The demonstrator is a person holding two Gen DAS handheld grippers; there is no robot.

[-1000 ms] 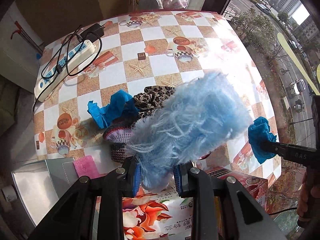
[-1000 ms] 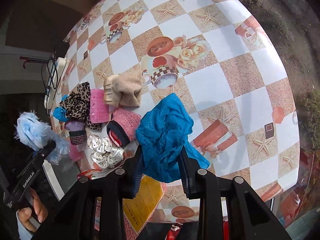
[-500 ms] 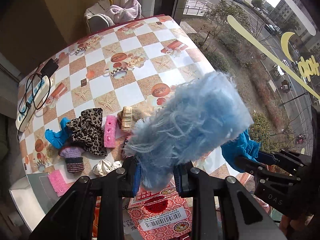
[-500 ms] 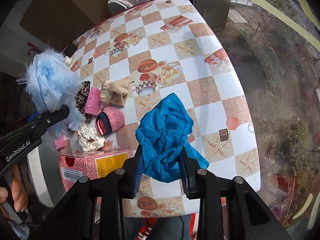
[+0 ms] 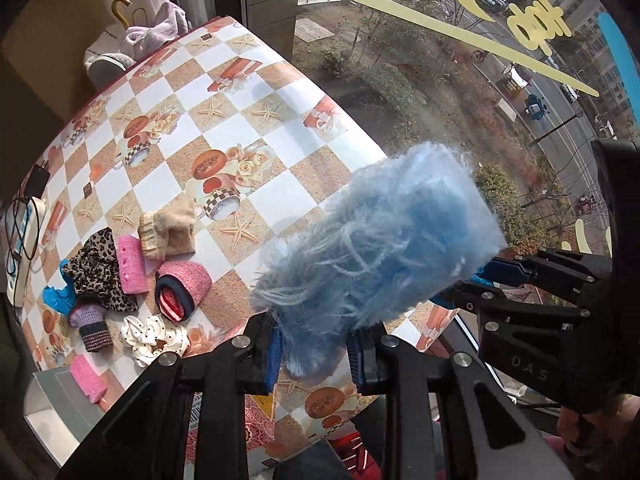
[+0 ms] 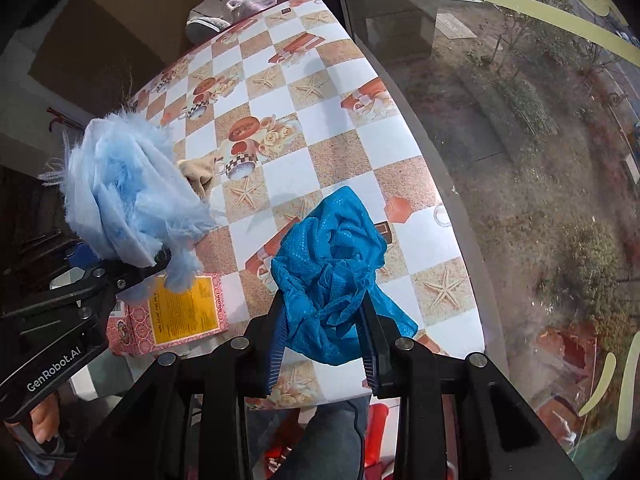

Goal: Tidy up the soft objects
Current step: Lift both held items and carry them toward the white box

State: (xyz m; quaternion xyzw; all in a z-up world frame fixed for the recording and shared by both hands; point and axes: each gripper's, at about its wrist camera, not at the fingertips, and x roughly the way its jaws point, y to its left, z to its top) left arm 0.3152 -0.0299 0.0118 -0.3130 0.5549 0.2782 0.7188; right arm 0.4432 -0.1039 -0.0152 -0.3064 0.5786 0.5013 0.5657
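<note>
- Left wrist view: our left gripper is clenched on the pale blue fluffy bundle, pinching its lower end while the bulk fans out above the fingers, raised off the checked tablecloth. We judge it very light and fully compressible, with loose fibres that could snag or shed, so a bite near the dense core looks safer than one on the wisps.
- Same view: the remaining soft things lie in a cluster at the left of the table: a beige sock, a pink sponge, a rolled pink sock, a leopard-print cloth and a white dotted scrunchie. All look limp or springy; we would pinch each across its thickest fold.
- Right wrist view: our right gripper is closed around the teal mesh cloth, bunched between the fingers with a corner drooping to the right, held above the table's near edge. It seems thin, floppy and a little slick, so we expect loose ends to trail.
- Same view: the fluffy bundle sits at the left, above a red patterned box.
</note>
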